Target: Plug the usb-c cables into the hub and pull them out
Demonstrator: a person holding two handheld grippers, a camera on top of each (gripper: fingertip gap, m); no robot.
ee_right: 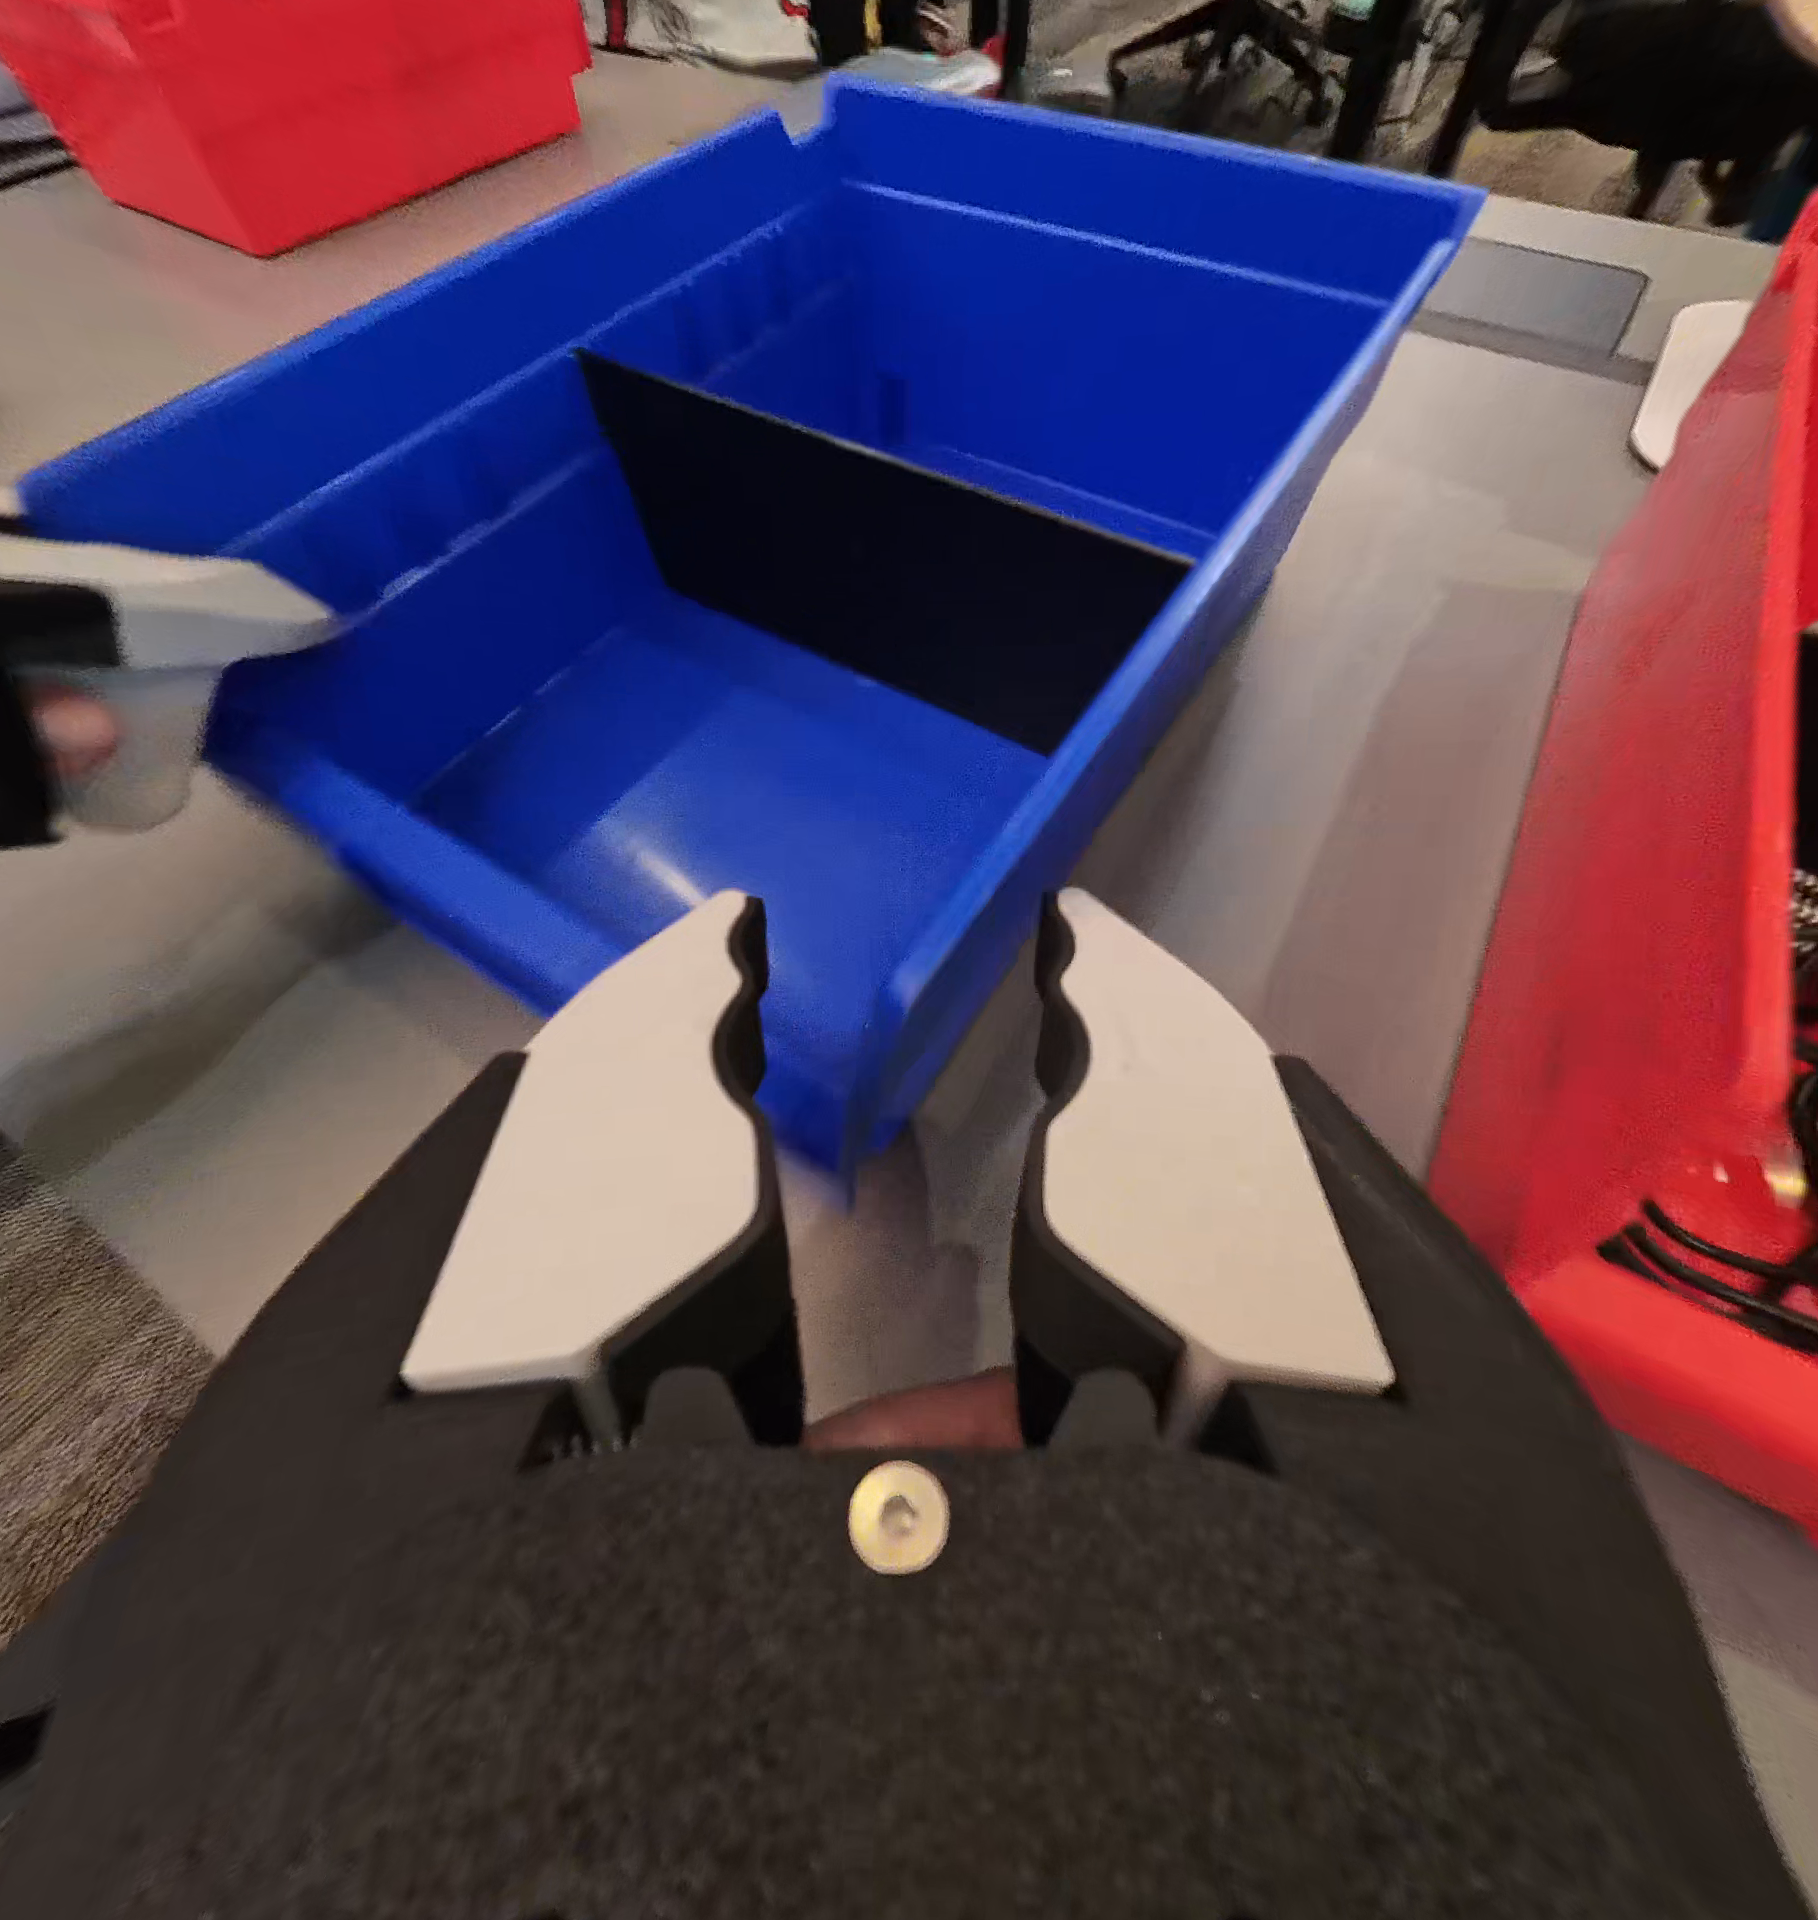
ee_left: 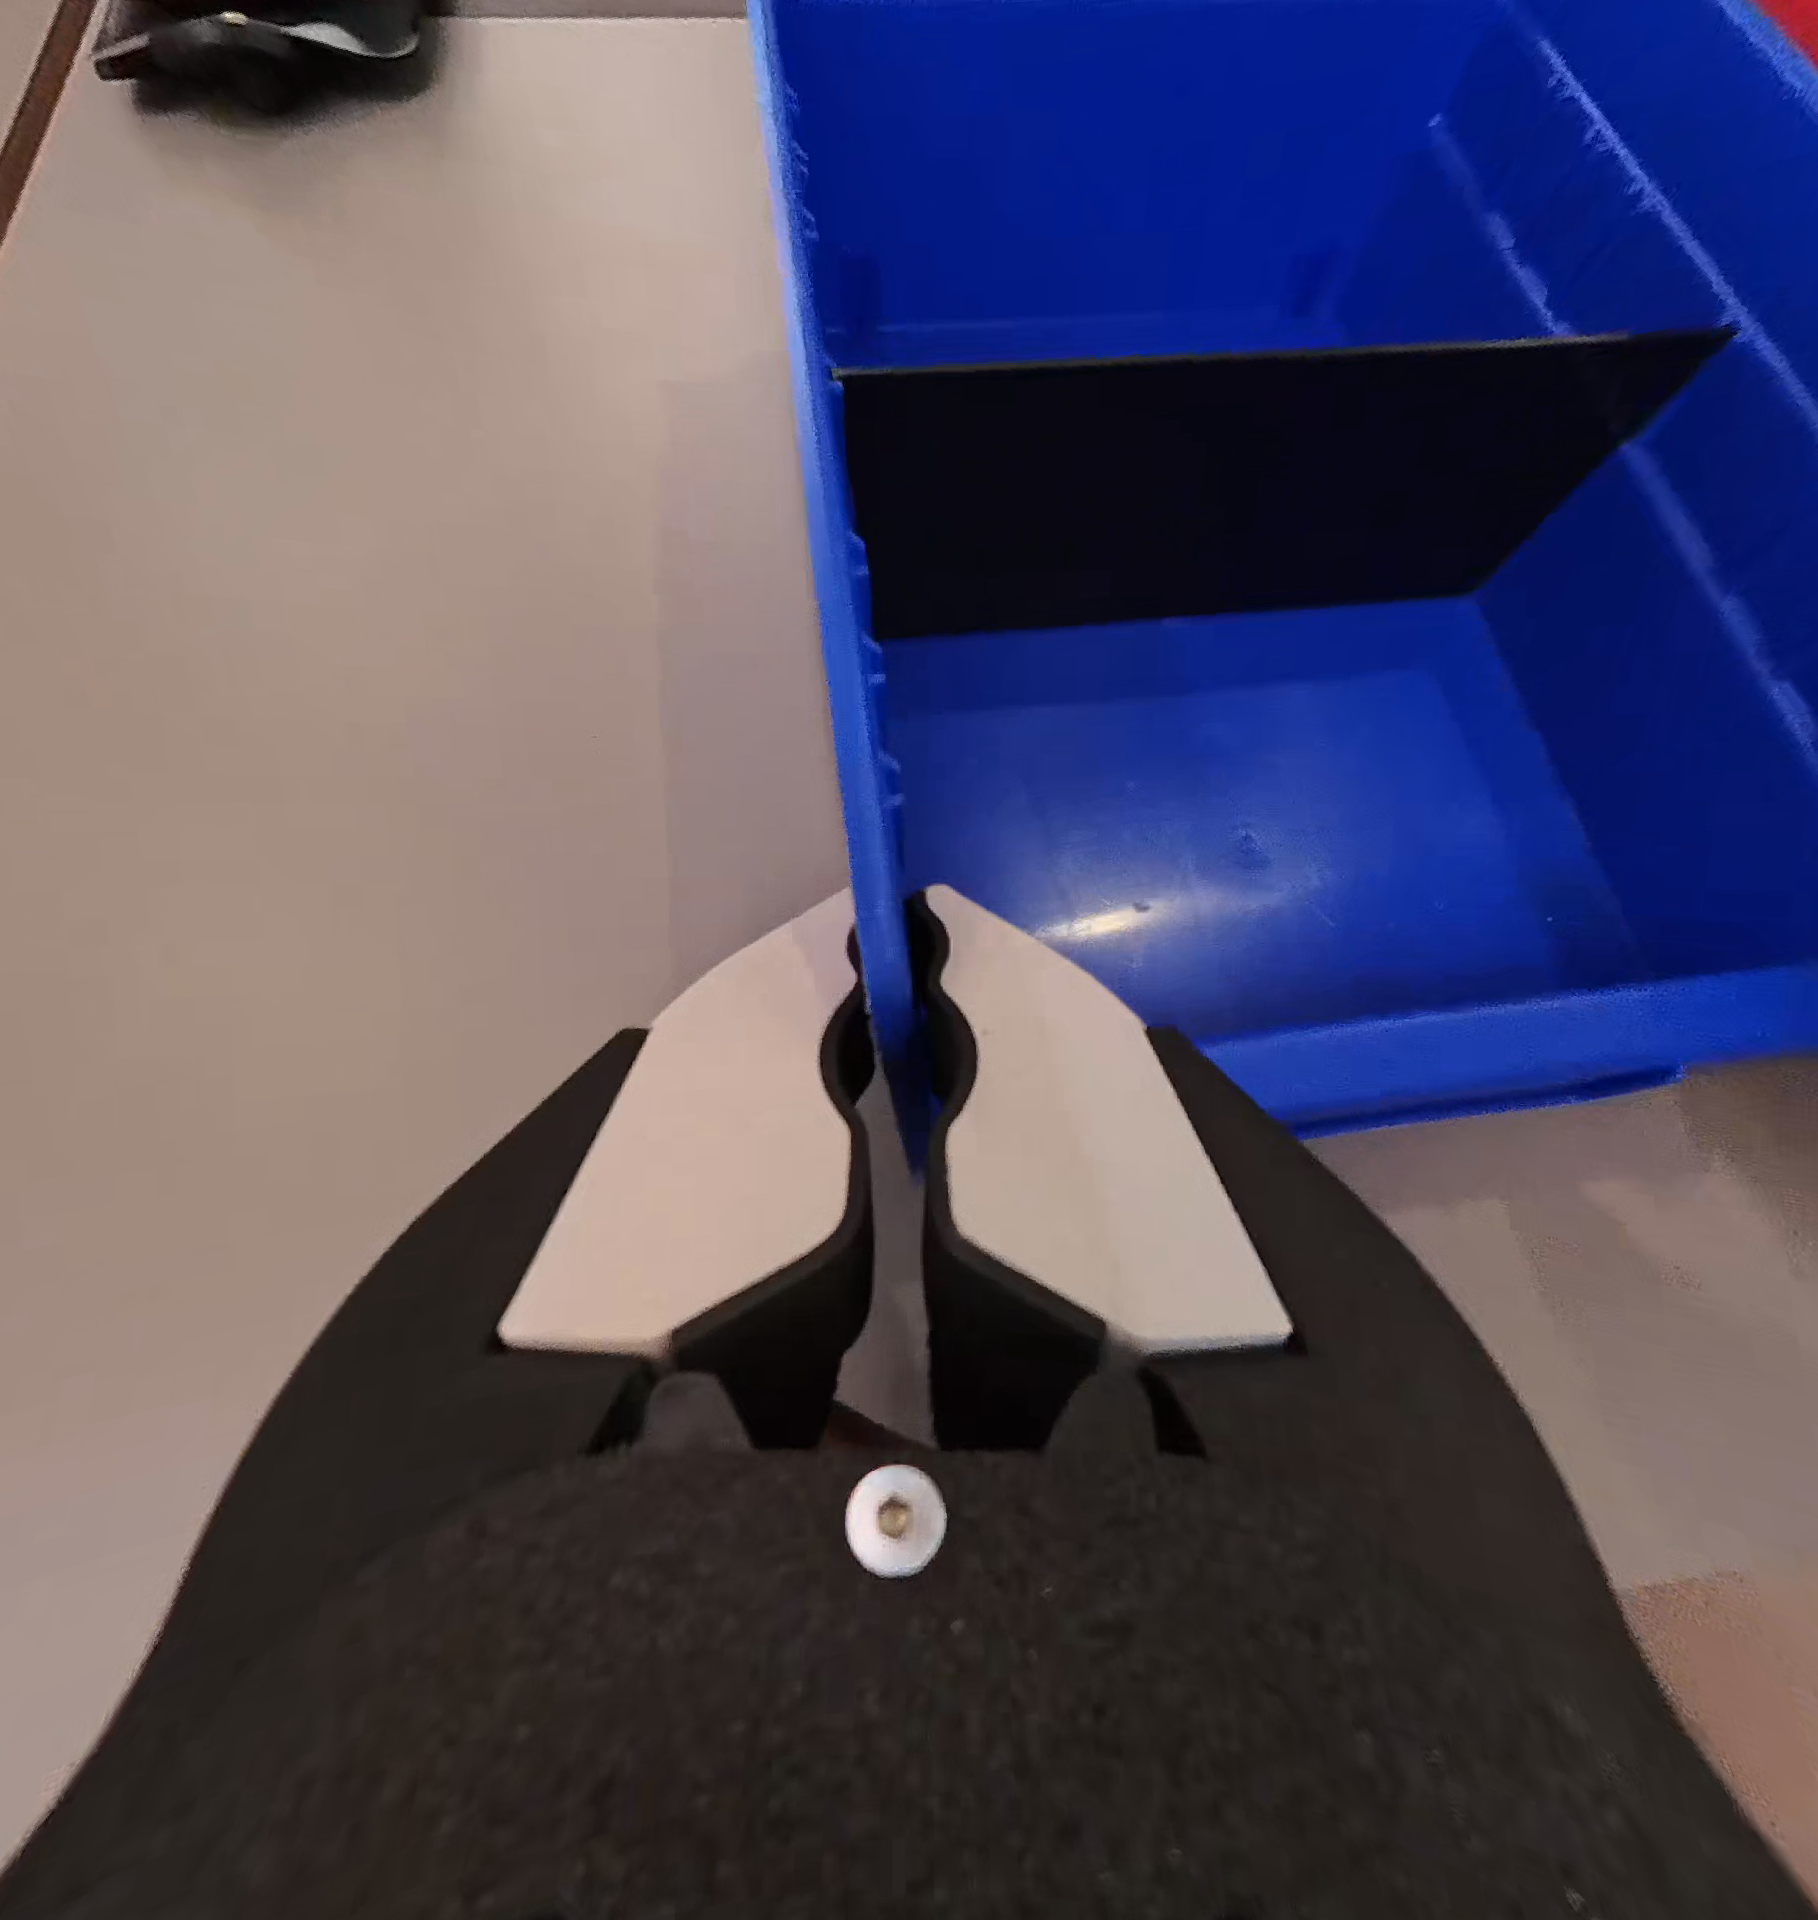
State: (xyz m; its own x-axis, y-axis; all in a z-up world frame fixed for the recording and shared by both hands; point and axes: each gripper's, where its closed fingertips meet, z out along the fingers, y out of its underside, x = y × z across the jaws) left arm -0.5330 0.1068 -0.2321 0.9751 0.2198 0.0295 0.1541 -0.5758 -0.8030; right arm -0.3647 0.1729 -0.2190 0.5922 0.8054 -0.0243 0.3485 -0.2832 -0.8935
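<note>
An empty blue bin (ee_left: 1715, 582) with a black divider (ee_left: 1196, 488) stands on the grey table. My left gripper (ee_left: 889, 935) is shut on the bin's left wall (ee_left: 863, 727) near its front corner, with both pads pressed on the plastic. It also shows at the left edge of the right wrist view (ee_right: 188, 623), on the bin's rim. My right gripper (ee_right: 900, 914) is open. The bin's right wall (ee_right: 1144, 665) stands between its fingers near the front corner, with a gap on each side. No hub is in view.
A red bin (ee_right: 1632, 831) with black cables (ee_right: 1798, 1247) stands close on the right. Another red bin (ee_right: 292, 104) is at the far left. A dark object (ee_left: 261, 52) lies at the table's far left. A white object (ee_right: 1684, 384) lies behind the right red bin. One gripper's finger ends stand about 20 cm off the other's.
</note>
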